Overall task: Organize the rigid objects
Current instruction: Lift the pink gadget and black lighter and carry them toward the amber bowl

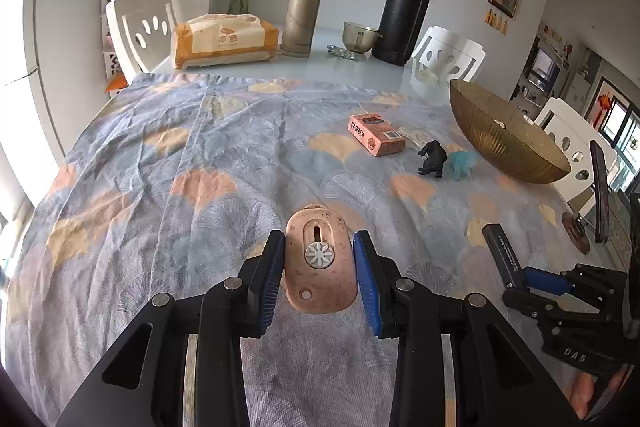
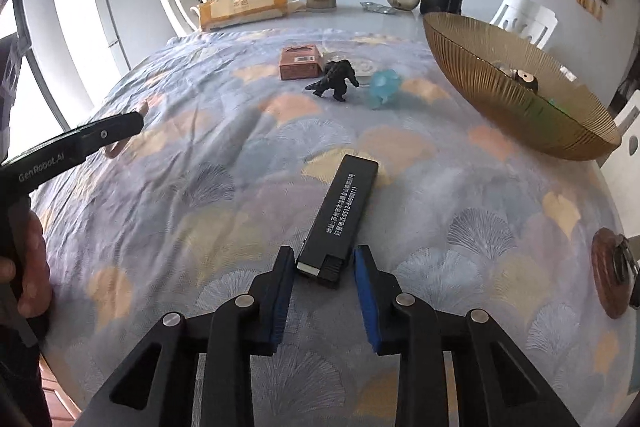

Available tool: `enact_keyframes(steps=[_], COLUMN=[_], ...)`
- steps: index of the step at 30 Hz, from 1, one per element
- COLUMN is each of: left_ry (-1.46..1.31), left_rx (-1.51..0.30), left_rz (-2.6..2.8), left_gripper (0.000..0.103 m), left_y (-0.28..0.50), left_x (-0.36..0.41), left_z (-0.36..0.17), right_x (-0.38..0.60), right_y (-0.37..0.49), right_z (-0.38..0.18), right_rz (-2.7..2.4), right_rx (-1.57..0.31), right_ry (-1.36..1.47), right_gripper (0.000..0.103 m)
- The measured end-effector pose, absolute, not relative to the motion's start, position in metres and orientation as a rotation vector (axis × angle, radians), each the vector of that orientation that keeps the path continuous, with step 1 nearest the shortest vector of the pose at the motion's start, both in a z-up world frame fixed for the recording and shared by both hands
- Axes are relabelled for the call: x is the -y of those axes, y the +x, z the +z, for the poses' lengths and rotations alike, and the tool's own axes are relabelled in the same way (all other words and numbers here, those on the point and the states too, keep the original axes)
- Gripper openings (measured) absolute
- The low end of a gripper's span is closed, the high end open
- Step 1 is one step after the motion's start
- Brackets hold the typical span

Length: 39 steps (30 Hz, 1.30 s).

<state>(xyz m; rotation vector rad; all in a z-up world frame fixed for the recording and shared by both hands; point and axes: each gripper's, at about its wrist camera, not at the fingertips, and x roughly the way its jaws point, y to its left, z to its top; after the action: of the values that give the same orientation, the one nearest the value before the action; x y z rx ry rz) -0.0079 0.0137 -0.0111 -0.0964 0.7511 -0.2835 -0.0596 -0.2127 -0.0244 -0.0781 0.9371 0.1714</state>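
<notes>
**Pink case gripped on the left, black lighter loose on the right**

My left tool (image 1: 318,259) has the pink oval case (image 1: 319,261) clamped between its blue pads, low over the patterned cloth (image 1: 168,163) on the tabletop. My right tool (image 2: 323,279) has a black lighter (image 2: 340,219) lying flat on the cloth with its near end between the fingers; I see a gap on both sides, so the pads are not pressing and the tool stands open.

Further out, a black animal figure (image 2: 334,77) stands just beside a translucent blue figure (image 2: 384,85), with a small pink box (image 2: 300,63) behind them. The large ribbed amber bowl (image 2: 480,75) sits to the right, with small items inside. At the far end are a tissue pack (image 1: 224,41), a gold flask (image 1: 300,15) and a tall black flask (image 1: 406,7).
</notes>
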Motion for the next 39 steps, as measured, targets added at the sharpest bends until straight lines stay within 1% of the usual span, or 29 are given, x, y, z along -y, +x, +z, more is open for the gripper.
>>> enact_keyframes(steps=[1,6,7,8,11,15,22,26,33,35,36,37,39], left_ry=[-0.100,-0.101,-0.100,-0.098,-0.100,-0.094,-0.072,-0.072,-0.061,-0.047,-0.043,-0.041,-0.045], left_rx=[-0.751,-0.753,-0.753,-0.752,-0.750,-0.731,-0.728,-0.746,-0.748,-0.749,-0.748,-0.747,-0.745], left_rz=[-0.283,-0.282,-0.283,-0.283,-0.283,-0.287,-0.288,-0.288,-0.282,-0.285,-0.284,-0.283,-0.283], left_gripper=[0.032,0.032,0.032,0.032,0.032,0.032,0.032,0.032,0.032,0.032,0.032,0.032,0.032], left_y=[-0.008,-0.008,-0.008,-0.008,-0.008,-0.012,-0.012,-0.010,-0.010,-0.010,-0.010,-0.011,-0.011], left_x=[-0.014,-0.013,-0.013,-0.013,-0.014,-0.012,-0.007,-0.006,-0.005,-0.003,-0.003,-0.002,-0.003], left_z=[-0.011,-0.011,-0.011,-0.011,-0.011,-0.009,-0.007,-0.009,-0.012,-0.012,-0.012,-0.012,-0.012], right_x=[0.210,0.209,0.207,0.205,0.200,0.202,0.216,0.228,0.218,0.216,0.213,0.211,0.202], right_y=[-0.059,-0.053,-0.054,-0.056,-0.063,-0.076,-0.090,-0.087,-0.084,-0.082,-0.078,-0.076,-0.071], right_z=[-0.025,-0.025,-0.024,-0.024,-0.023,-0.013,0.011,0.017,-0.017,-0.021,-0.021,-0.022,-0.025], right_rz=[0.158,0.137,0.136,0.138,0.175,0.311,0.350,0.345,0.379,0.371,0.350,0.333,0.303], right_rx=[-0.931,-0.932,-0.928,-0.924,-0.922,-0.897,-0.826,-0.817,-0.957,-0.957,-0.962,-0.964,-0.961], right_ry=[-0.093,-0.064,-0.072,-0.082,-0.078,0.046,0.115,0.129,-0.013,-0.026,-0.044,-0.059,-0.111], right_gripper=[0.037,0.037,0.032,0.030,0.027,0.026,0.024,0.024,0.024,0.030,0.038,0.050,0.049])
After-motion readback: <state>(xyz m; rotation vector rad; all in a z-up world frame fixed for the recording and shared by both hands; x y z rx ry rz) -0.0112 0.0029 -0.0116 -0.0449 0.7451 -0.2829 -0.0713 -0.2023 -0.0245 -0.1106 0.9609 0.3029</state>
